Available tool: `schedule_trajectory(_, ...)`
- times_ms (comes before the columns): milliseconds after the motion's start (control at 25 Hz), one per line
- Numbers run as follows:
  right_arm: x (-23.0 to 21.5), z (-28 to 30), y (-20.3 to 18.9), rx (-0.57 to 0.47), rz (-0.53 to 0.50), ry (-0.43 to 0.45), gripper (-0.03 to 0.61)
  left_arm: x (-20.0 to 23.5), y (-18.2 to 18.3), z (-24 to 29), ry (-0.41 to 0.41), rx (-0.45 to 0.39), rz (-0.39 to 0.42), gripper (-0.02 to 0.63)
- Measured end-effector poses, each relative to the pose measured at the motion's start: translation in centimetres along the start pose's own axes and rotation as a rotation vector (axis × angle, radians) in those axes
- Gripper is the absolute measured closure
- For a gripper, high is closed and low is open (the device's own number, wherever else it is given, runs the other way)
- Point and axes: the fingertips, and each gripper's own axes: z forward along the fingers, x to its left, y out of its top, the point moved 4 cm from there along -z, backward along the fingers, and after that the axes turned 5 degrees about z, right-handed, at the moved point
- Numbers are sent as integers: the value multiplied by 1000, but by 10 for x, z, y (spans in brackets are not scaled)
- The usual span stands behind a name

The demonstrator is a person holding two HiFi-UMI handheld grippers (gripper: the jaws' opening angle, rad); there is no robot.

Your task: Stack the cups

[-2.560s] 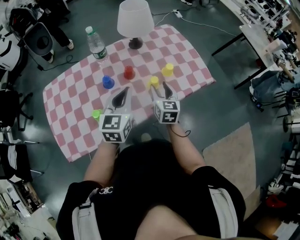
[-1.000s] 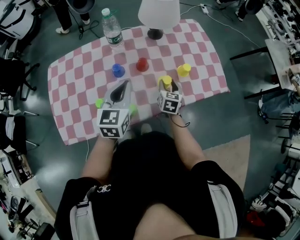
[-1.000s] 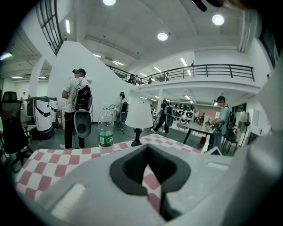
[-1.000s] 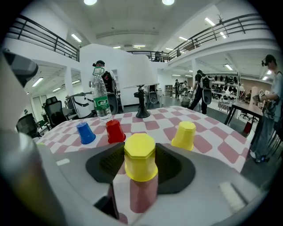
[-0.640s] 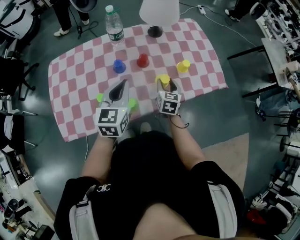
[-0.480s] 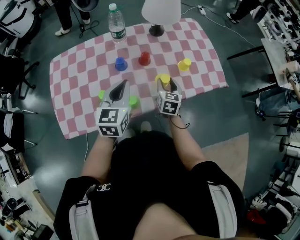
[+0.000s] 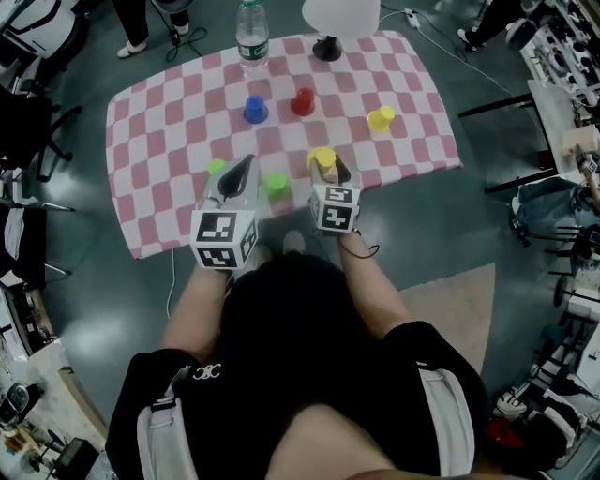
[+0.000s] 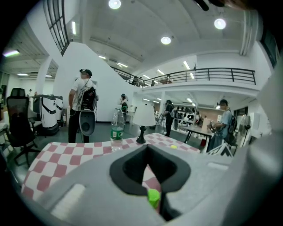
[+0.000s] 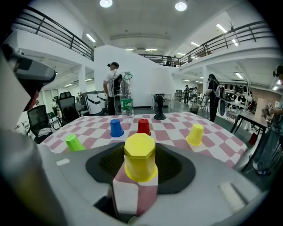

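My right gripper [image 7: 330, 172] is shut on an upside-down yellow cup [image 7: 322, 157], which fills the middle of the right gripper view [image 9: 140, 157] between the dark pads. A second yellow cup [image 7: 381, 118] stands further right, a red cup [image 7: 302, 101] and a blue cup [image 7: 253, 110] stand beyond. My left gripper [image 7: 242, 172] is shut and holds nothing; its tips lie between two green cups, one [image 7: 275, 184] just to its right and one [image 7: 217, 167] to its left. The left gripper view shows a green cup [image 8: 153, 197] low through the hollow between the jaws.
A pink-checked cloth [image 7: 169, 103] covers the table. A water bottle [image 7: 251, 21] and a white lamp [image 7: 339, 17] stand at the far edge. Chairs, desks and people stand around the table on the dark floor; the near table edge runs under my grippers.
Both grippers have drawn back toward the near table edge. The held yellow cup came along, further from the other yellow cup. The green cups now lie level with the left gripper's tips.
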Motion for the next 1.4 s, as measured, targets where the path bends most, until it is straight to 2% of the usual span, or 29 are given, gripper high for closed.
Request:
schedule_trajectory(160, 11, -1, -15, 41, 7, 31, 364, 4, -5, -9, 11, 6, -12, 615)
schedule_trajectory(560, 24, -1, -47, 101, -1, 47, 364, 12, -22, -20, 25, 36, -45, 615)
schedule_trajectory(960, 23, 11, -63, 131, -10, 40, 364, 20, -27, -27, 49, 49, -63, 615)
schedule_trajectory(1400, 25, 13, -62, 160, -3, 69, 362, 20, -25, -26, 59, 36, -70, 615)
